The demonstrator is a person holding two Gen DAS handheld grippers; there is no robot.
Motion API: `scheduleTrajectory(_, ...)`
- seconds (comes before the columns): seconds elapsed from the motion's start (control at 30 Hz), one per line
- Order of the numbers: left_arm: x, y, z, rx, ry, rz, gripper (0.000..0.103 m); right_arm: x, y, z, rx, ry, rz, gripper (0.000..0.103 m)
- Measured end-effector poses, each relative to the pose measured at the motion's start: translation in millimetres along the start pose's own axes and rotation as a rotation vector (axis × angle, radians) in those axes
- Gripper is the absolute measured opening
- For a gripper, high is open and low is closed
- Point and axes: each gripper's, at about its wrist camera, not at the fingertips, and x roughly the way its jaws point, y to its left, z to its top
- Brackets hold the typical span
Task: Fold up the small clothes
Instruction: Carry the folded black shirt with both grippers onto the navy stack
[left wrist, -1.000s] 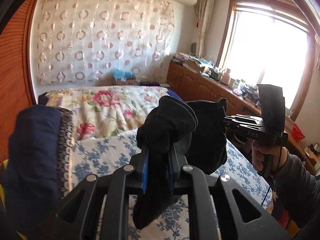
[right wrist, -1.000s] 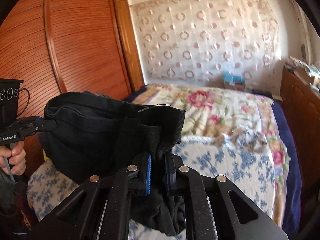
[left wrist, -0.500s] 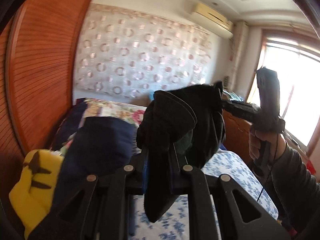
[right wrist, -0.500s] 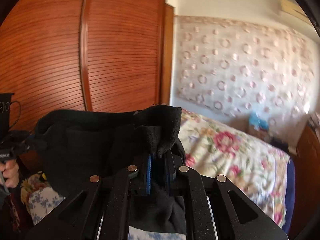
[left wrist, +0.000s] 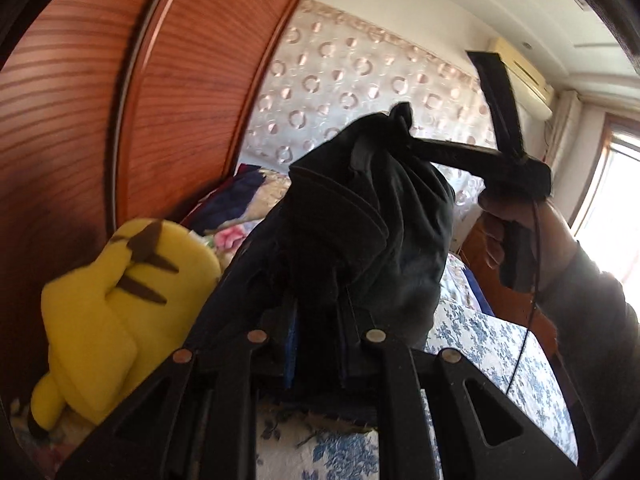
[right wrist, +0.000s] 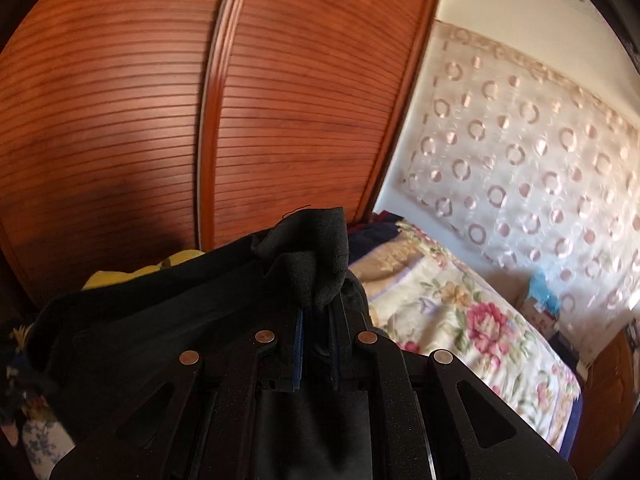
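A small black garment (left wrist: 360, 232) hangs in the air above the bed, bunched and folded over. My left gripper (left wrist: 316, 320) is shut on its near edge. My right gripper (left wrist: 404, 136) bites the far top edge in the left wrist view, with a hand (left wrist: 516, 232) on its handle. In the right wrist view, the right gripper (right wrist: 318, 320) is shut on a fold of the black garment (right wrist: 192, 312), which spreads left and low across the frame. The left gripper is hidden there.
A wooden slatted wardrobe (right wrist: 160, 112) stands close on the left. A yellow plush toy (left wrist: 120, 304) lies on the bed by it. The bed has a blue floral sheet (left wrist: 500, 368) and a flowered quilt (right wrist: 460, 312). A patterned curtain (right wrist: 520, 152) covers the far wall.
Both grippers have swung to the left with the black garment still held between them. The views now face the wardrobe and the yellow plush toy, and both have rolled.
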Motion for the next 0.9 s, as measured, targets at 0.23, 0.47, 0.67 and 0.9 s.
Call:
scheduleTrajectory(0.23, 5, 10, -12, -0.001, 0.023, 0.032, 0.013, 48, 20, 6, -0.007, 0.071, 0.013, 0.012)
scheduleTrajectory(0.47, -3, 3, -6, 0.041, 0.026, 0.022, 0.018, 13, -23, -11, 0.167, -0.057, -0.035, 0.049)
scheduleTrajectory(0.67, -23, 4, -3, 0.068, 0.005, 0.051, 0.028, -13, -39, -41, 0.198, -0.041, 0.027, 0.050)
scheduleTrajectory(0.9, -37, -11, 1, 0.130, 0.006, 0.036, 0.033, 13, -45, -76, 0.274, 0.041, -0.004, 0.050)
